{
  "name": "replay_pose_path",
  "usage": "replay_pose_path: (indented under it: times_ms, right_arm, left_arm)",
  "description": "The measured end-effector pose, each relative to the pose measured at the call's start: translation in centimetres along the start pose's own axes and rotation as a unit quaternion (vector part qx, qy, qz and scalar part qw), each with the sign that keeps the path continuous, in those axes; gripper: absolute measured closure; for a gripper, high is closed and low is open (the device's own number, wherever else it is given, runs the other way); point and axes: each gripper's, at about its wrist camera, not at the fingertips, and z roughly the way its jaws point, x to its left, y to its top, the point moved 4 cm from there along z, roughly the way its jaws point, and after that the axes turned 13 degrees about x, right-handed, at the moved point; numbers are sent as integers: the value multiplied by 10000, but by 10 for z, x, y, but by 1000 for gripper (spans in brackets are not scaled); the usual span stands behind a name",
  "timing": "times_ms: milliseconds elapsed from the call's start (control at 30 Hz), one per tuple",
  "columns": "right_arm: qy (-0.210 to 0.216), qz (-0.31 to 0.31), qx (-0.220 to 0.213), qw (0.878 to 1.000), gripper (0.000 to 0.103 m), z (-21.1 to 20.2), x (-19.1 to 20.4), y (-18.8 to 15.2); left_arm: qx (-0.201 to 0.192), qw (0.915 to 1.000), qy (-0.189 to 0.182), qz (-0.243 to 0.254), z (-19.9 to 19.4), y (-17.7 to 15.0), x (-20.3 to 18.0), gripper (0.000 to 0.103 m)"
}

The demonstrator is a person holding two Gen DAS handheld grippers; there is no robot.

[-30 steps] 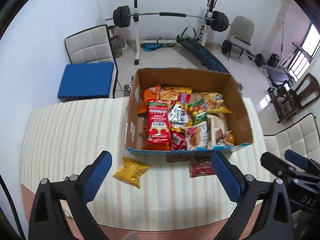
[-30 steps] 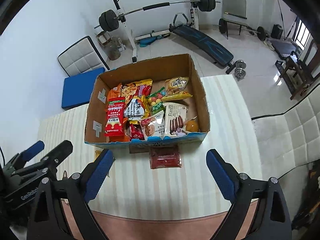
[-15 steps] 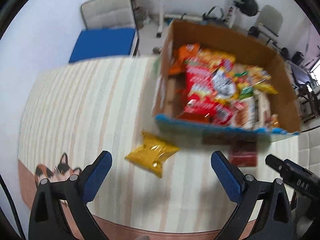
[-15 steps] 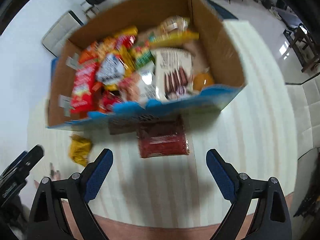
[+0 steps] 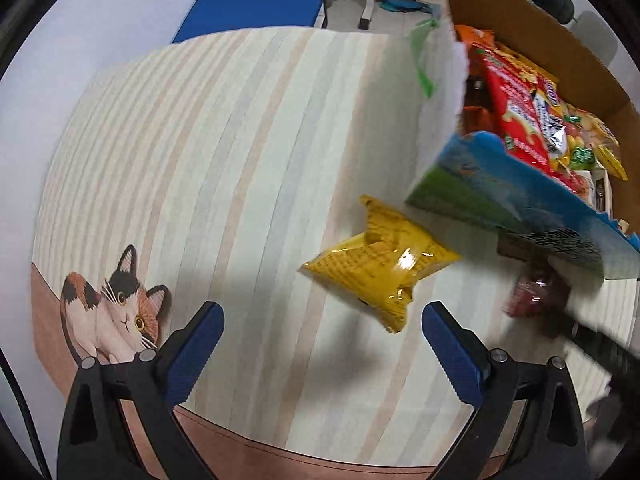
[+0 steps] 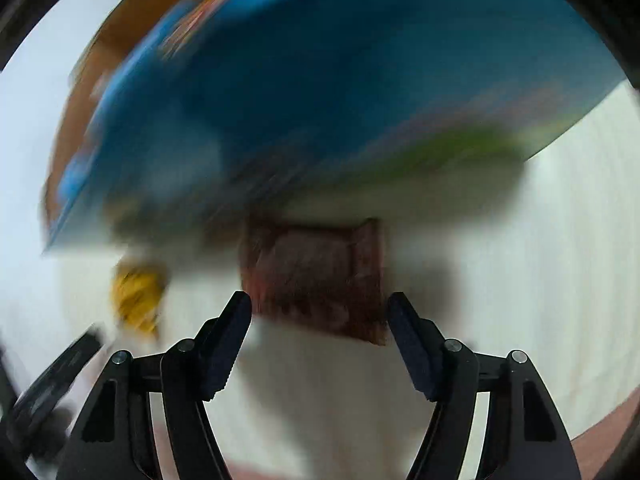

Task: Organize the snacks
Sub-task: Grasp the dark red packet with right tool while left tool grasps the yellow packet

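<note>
Right wrist view blurred, red packet (image 6: 320, 280) nearer, between fingers (image 6: 224, 344)

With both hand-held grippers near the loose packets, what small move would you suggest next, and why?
Probably ease the right hand-held gripper forward and close on the dark red packet. Its jaws are open with the packet just ahead between them, loose on the striped tablecloth outside the snack box.
</note>
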Motion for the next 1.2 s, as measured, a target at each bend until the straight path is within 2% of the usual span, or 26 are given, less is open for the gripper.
replay_pose_path:
  times_ms: [33, 100, 133, 167, 200, 267, 333, 400, 500, 600, 767, 933, 1033, 1133, 1200]
  right_arm:
    - [133, -123, 122, 9998, 30, 2, 7, -5]
    - [80, -366, -3, 9993, 29, -6, 16, -10]
    - [-76, -531, -171, 9984, 27, -12, 19, -9]
    - [-403, -793, -356, 9954, 22, -18, 24, -6]
    - [-665, -1004, -424, 9918, 22, -20, 28, -2]
    - [-916, -1438, -367, 9847, 22, -13, 40, 3]
    - [-1390, -1996, -142, 9699, 22, 1, 52, 9]
    - [-1923, -2569, 62, 9471, 22, 20, 66, 8]
    - [-2321, -3110, 330, 9211, 22, 45, 81, 7]
    - [-2584, -3222, 383, 9099, 20, 59, 87, 9]
    - [-2619, -2866, 300, 9211, 32, 62, 88, 7]
    - [-2522, -1663, 402, 9524, 34, 58, 60, -7]
    - [-2374, -1134, 453, 9637, 35, 54, 42, -11]
    - [-1999, -758, 589, 9751, 35, 51, 29, -14]
    - [-1518, -524, 769, 9840, 34, 45, 18, -8]
  left_arm:
    - [20, 10000, -12, -17, 2, 0, 2, 1]
    - [41, 10000, -20, -39, 6, -2, 5, 1]
    - [47, 10000, -16, -40, 7, -3, 6, 1]
    - [59, 10000, -17, -37, 9, -3, 7, 1]
    - [71, 10000, -33, -20, 11, -3, 8, 1]
    - [81, 9999, -44, 69, 16, -2, 7, 1]
    - [53, 9998, -62, 195, 18, -1, 7, 1]
    - [-1, 9995, -9, 321, 19, -1, 8, 1]
    - [-51, 9982, 68, 594, 18, 2, 5, 1]
    - [-38, 9961, 167, 865, 18, 8, 0, 1]
    - [-81, 9929, 268, 1155, 14, 24, -11, 1]
    - [48, 9909, 164, 1334, 21, 40, -23, 1]
    - [120, 9895, 39, 1440, 25, 48, -31, 1]
    - [218, 9862, -7, 1642, 32, 50, -45, 1]
    - [295, 9829, 5, 1820, 34, 55, -58, 1]
